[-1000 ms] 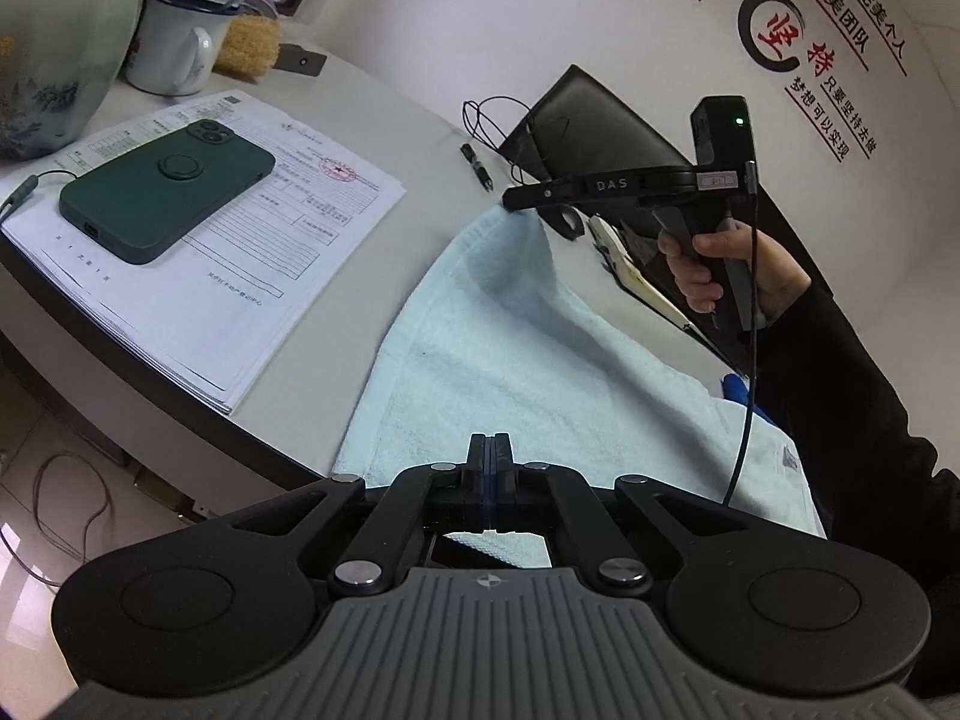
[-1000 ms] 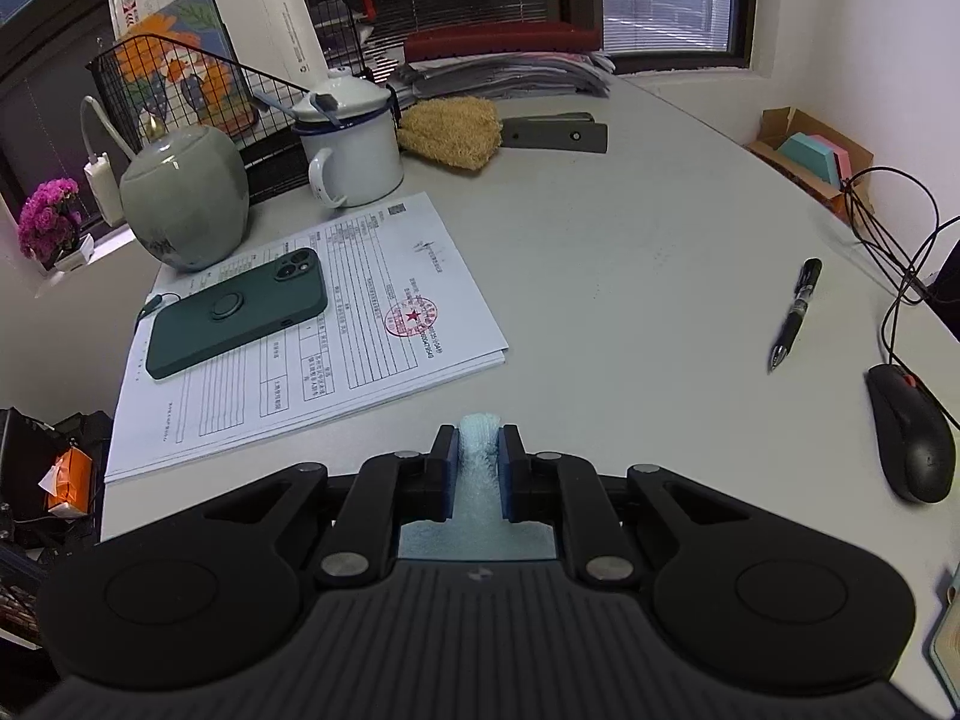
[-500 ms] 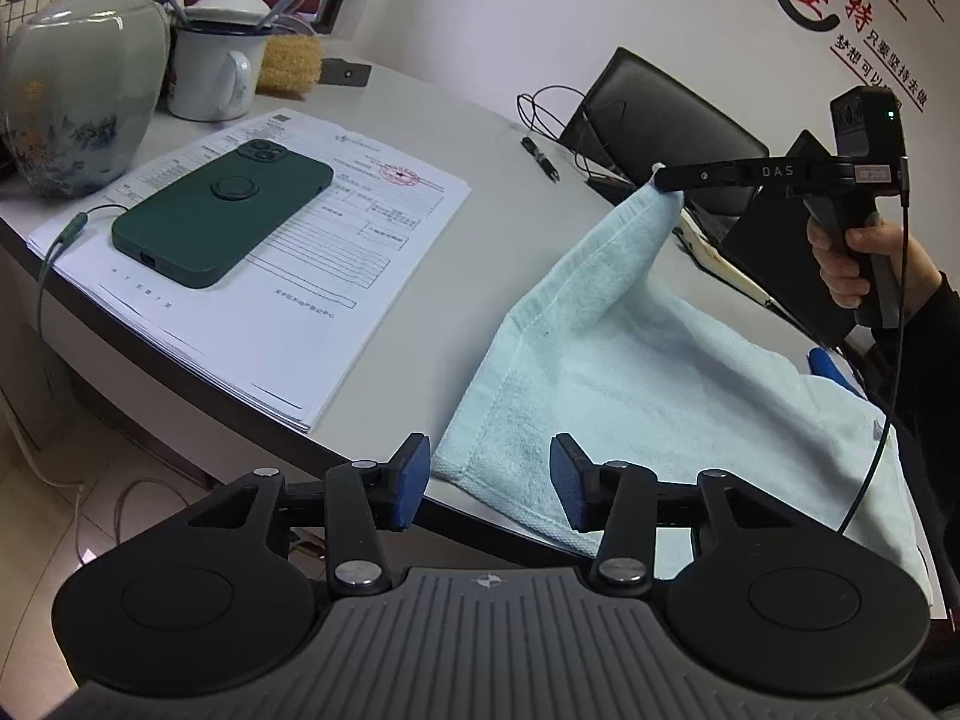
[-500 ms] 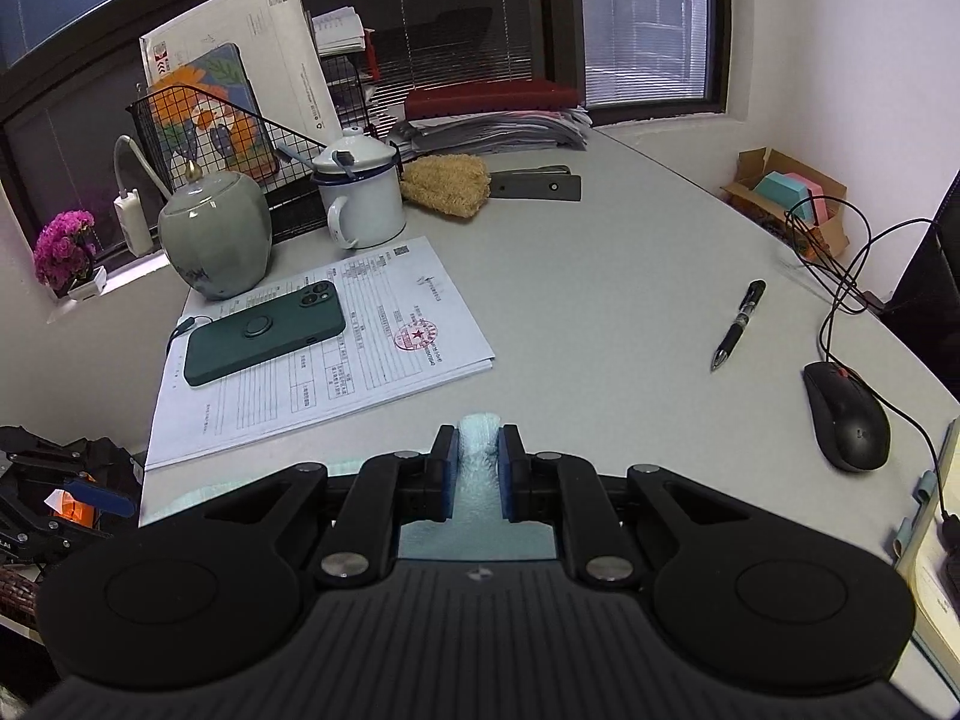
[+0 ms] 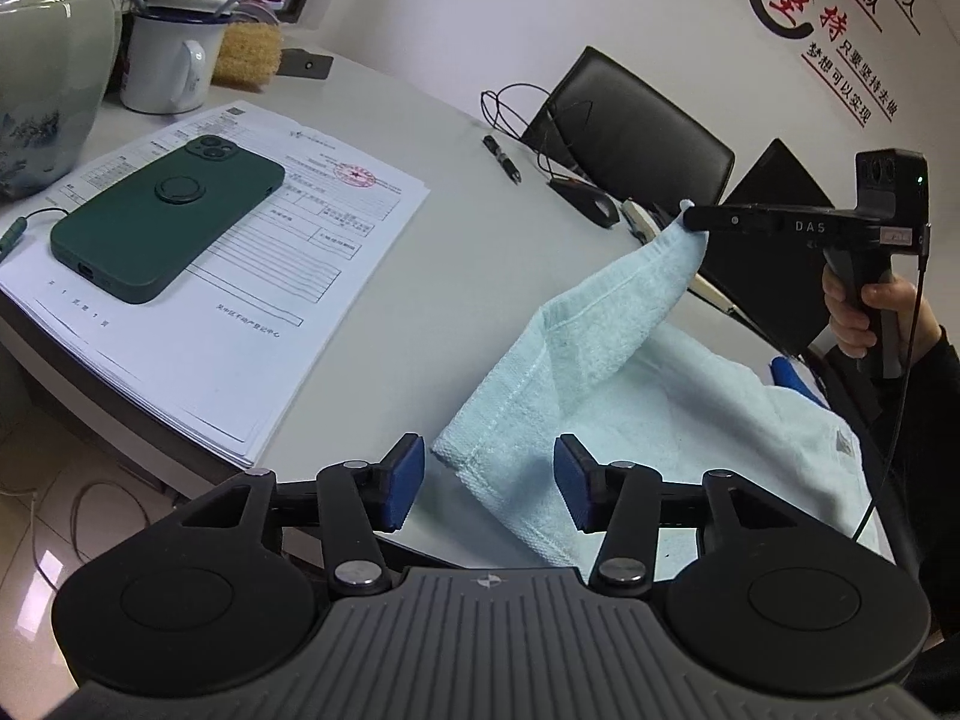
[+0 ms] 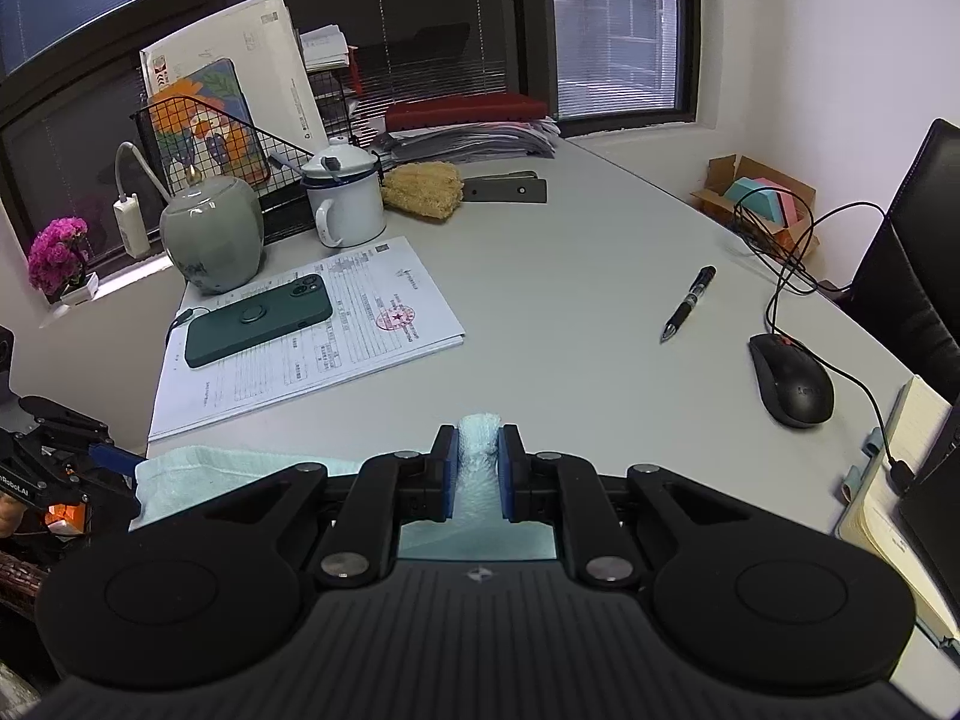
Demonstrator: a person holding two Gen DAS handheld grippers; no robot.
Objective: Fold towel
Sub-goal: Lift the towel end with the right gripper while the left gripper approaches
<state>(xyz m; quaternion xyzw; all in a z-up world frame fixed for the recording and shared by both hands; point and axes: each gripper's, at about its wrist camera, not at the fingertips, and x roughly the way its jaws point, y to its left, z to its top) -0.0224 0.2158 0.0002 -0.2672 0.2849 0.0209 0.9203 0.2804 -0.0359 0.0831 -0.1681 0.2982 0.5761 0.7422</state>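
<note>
Fold barely begun: right gripper (image 6: 478, 468) pinching raised towel (image 5: 606, 372) corner; left gripper (image 5: 489, 480) open around near corner, not gripping.

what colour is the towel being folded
Pale blue-green towel, plain terry, no pattern; clearest in the left wrist view.

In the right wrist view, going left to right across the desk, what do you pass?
Pink flowers → green jar → white enamel mug → straw brush → pen → mouse.
</note>
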